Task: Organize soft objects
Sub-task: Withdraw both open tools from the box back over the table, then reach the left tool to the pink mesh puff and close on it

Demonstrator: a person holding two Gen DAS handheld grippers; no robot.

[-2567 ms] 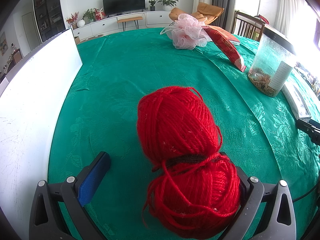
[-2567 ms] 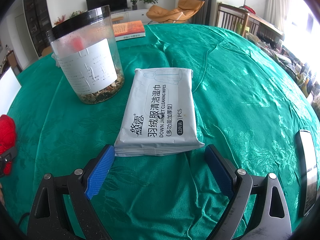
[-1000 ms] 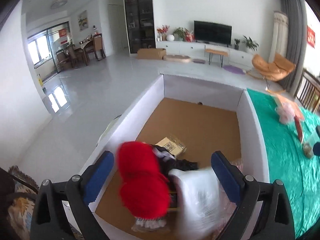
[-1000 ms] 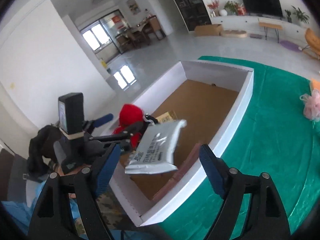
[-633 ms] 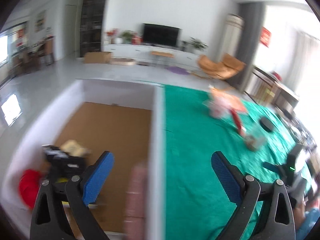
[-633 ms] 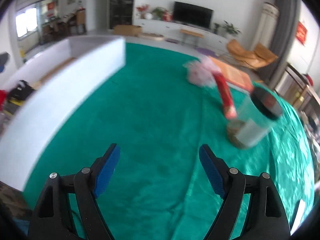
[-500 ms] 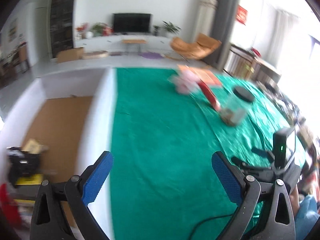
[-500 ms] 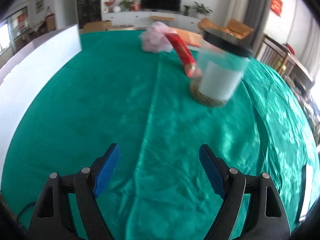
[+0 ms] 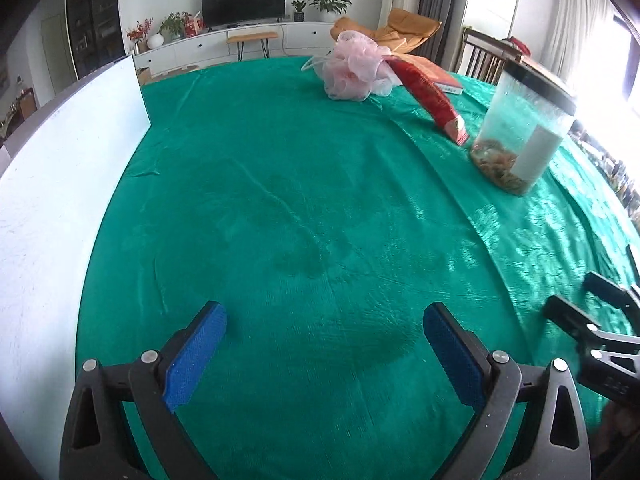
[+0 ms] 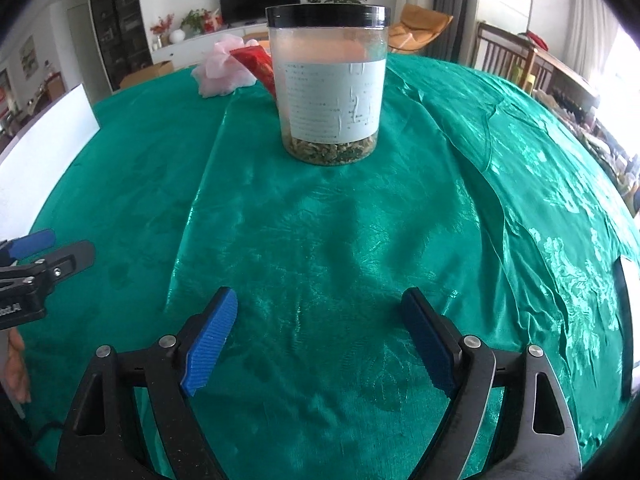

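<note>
A pink mesh bath pouf lies at the far side of the green tablecloth; it also shows in the right wrist view, behind the jar. My left gripper is open and empty, low over the near part of the cloth. My right gripper is open and empty, facing the jar from some way off. The white box's wall stands along the left edge. The box's inside is hidden.
A clear plastic jar with a black lid stands mid-table, also on the right in the left wrist view. A red packet and an orange book lie near the pouf. The other gripper shows at each view's edge.
Both grippers have swung from over the white box back to the table. The red yarn and the wipes pack are no longer held or seen.
</note>
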